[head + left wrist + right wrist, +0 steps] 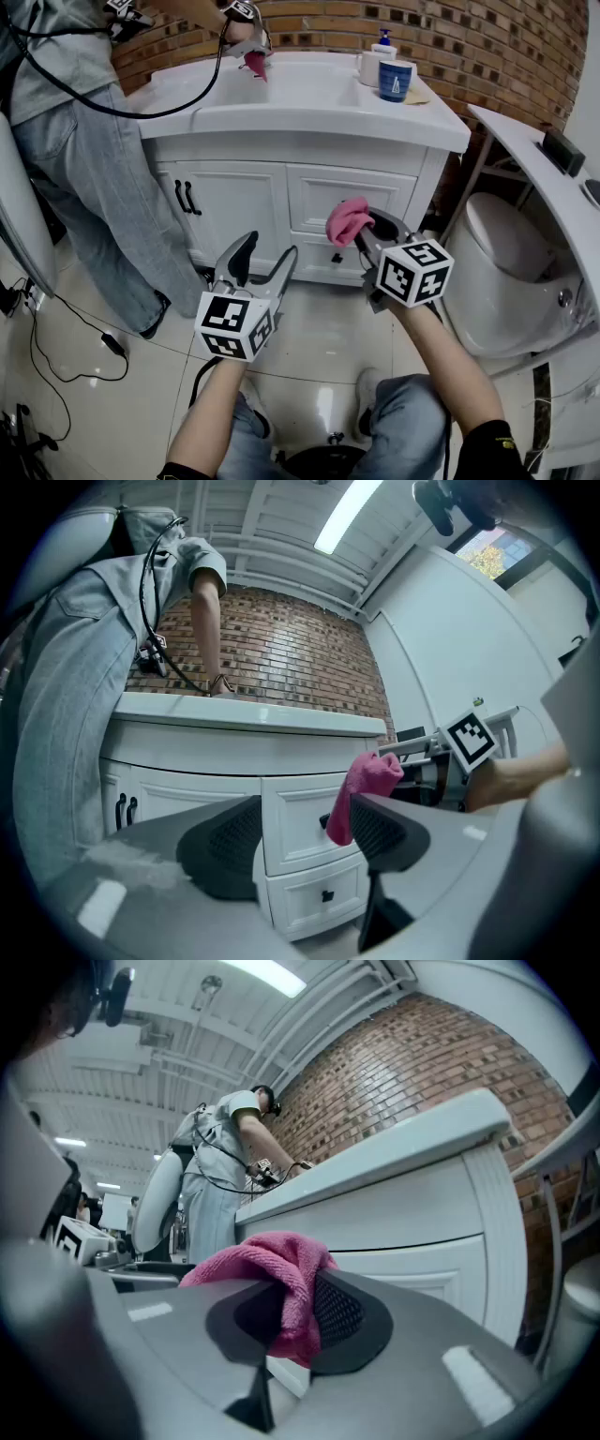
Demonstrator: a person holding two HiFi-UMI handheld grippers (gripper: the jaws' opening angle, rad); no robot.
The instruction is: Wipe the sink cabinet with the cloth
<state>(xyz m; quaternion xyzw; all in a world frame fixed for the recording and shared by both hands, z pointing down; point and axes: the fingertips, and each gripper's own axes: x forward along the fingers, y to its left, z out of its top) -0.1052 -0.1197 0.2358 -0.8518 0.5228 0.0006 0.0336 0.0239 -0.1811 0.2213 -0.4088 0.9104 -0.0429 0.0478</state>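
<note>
The white sink cabinet (281, 202) stands against a brick wall, with two drawers (349, 197) on its right side and doors with black handles (185, 197) on its left. My right gripper (364, 234) is shut on a pink cloth (347, 220), held just in front of the drawer fronts. The right gripper view shows the cloth (281, 1283) bunched between the jaws. My left gripper (262, 258) hangs open and empty, lower and to the left, apart from the cabinet. In the left gripper view the cloth (366, 789) shows ahead of the drawers (309, 855).
A person in jeans (89, 159) stands at the cabinet's left, working in the basin with another pink cloth (254, 64). A blue cup (395, 81) and soap bottle (382, 45) sit on the counter. A toilet (511, 272) is at right. Cables (66, 347) lie on the tiled floor.
</note>
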